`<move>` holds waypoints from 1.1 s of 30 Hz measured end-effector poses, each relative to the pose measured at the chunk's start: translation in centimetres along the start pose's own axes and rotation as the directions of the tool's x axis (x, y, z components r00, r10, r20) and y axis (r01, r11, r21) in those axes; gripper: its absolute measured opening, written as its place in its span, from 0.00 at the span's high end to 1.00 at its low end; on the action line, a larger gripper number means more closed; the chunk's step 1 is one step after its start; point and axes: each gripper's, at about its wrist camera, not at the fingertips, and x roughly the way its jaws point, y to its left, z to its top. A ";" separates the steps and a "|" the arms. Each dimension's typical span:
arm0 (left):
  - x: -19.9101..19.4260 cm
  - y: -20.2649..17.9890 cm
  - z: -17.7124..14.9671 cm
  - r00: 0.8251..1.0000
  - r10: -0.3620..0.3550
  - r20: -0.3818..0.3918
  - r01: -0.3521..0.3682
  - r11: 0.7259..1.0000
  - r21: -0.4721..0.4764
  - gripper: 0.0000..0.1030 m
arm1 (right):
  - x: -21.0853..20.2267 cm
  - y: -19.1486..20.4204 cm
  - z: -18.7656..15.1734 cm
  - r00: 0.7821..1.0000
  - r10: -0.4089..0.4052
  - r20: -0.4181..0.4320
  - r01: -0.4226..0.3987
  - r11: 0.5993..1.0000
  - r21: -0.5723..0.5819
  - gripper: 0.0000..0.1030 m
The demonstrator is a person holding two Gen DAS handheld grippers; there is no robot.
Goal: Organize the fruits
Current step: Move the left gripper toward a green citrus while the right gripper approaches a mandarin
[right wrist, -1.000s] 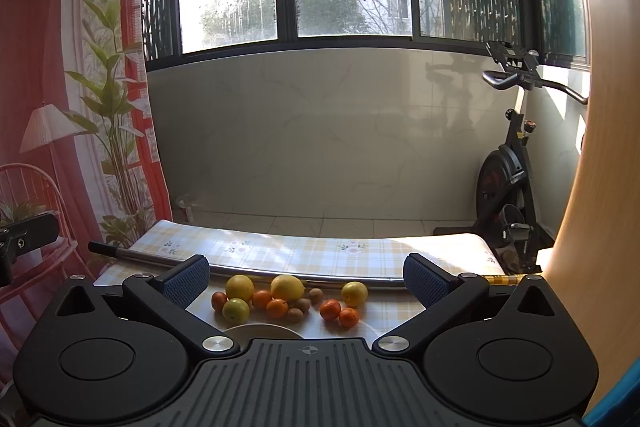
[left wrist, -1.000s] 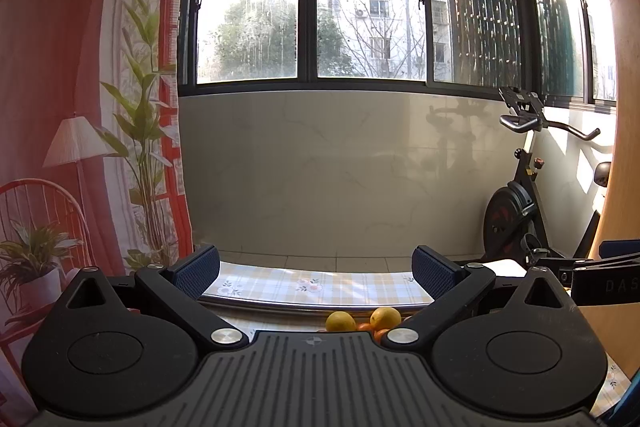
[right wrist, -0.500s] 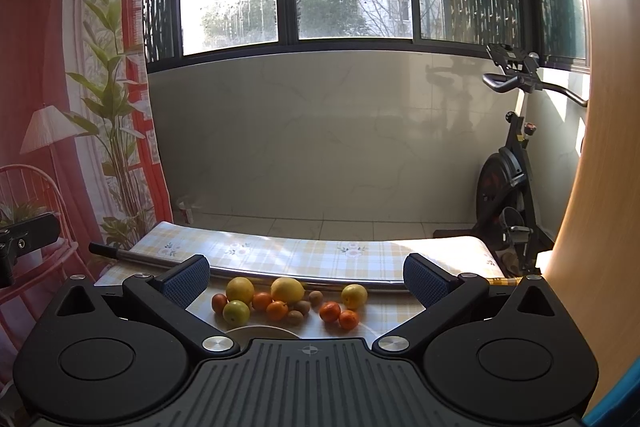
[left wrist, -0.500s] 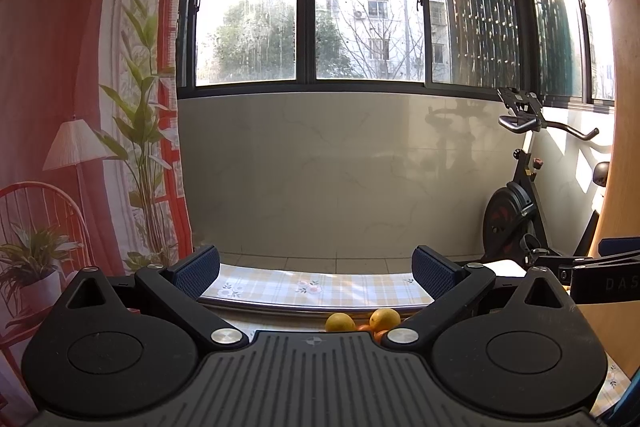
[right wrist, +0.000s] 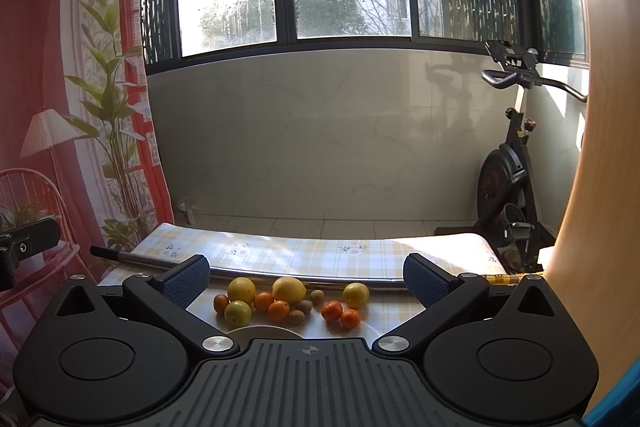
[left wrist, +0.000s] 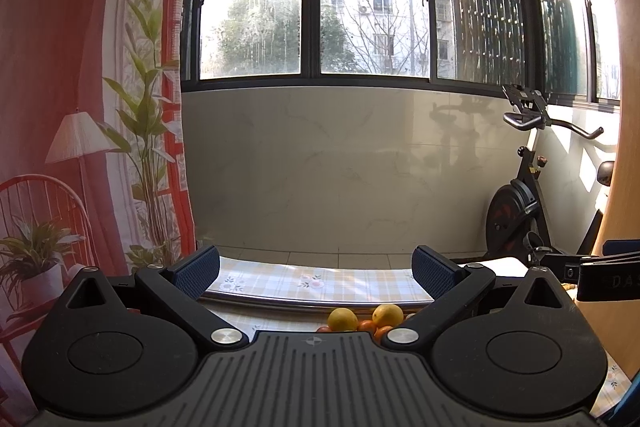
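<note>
A loose pile of fruit (right wrist: pixel 288 301) lies on the checked tablecloth (right wrist: pixel 304 255): yellow lemons (right wrist: pixel 289 289), small oranges (right wrist: pixel 332 310), brown kiwis (right wrist: pixel 303 305) and a green-yellow fruit (right wrist: pixel 237 311). A white plate's rim (right wrist: pixel 264 331) shows just in front of the pile. My right gripper (right wrist: pixel 306 277) hovers open above the fruit, holding nothing. In the left wrist view only two lemons (left wrist: pixel 343 319) and a few oranges (left wrist: pixel 366 326) peek over the gripper body. My left gripper (left wrist: pixel 316 267) is open and empty, held level over the table.
A metal bar (right wrist: pixel 280 273) lies across the table behind the fruit. An exercise bike (right wrist: pixel 508 187) stands at the back right. A wooden panel (right wrist: pixel 600 147) fills the right side. A printed curtain (right wrist: pixel 60 107) hangs on the left. The other gripper's body (left wrist: pixel 600 275) shows at right.
Hardly anything moved. The right wrist view shifted slightly, so the fruit sits a touch lower in the frame. Both grippers stay open.
</note>
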 end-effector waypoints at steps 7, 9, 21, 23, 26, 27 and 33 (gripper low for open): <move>2.5 1.8 -0.7 0.996 -0.028 -0.082 0.026 0.999 -0.029 0.00 | 1.3 -1.6 -1.0 1.000 -0.017 0.025 0.016 1.000 0.020 0.00; 3.0 2.8 -1.1 0.996 -0.047 -0.072 0.043 0.997 -0.057 0.00 | 2.2 -2.4 -1.4 1.000 -0.020 0.024 0.019 0.999 0.032 0.00; 9.8 7.1 -4.2 0.981 -0.055 -0.185 0.012 0.974 -0.228 0.02 | 9.7 -7.0 -5.0 0.999 0.027 -0.042 -0.023 0.997 0.079 0.00; 10.7 7.3 -4.6 0.977 -0.046 -0.208 -0.001 0.976 -0.219 0.03 | 11.2 -7.6 -5.7 0.997 0.029 -0.068 -0.023 0.996 0.086 0.00; 11.9 7.8 -5.3 0.974 -0.048 -0.223 -0.009 0.968 -0.249 0.04 | 13.5 -8.3 -6.9 0.994 0.042 -0.099 -0.033 0.995 0.092 0.00; 12.3 8.2 -5.6 0.975 -0.045 -0.219 -0.016 0.963 -0.270 0.04 | 14.0 -8.4 -7.2 0.993 0.044 -0.107 -0.034 0.995 0.092 0.00; 14.6 7.7 -6.4 0.971 0.025 -0.239 -0.077 0.974 -0.213 0.07 | 17.9 -8.7 -9.4 0.988 0.045 -0.148 -0.036 0.997 0.066 0.05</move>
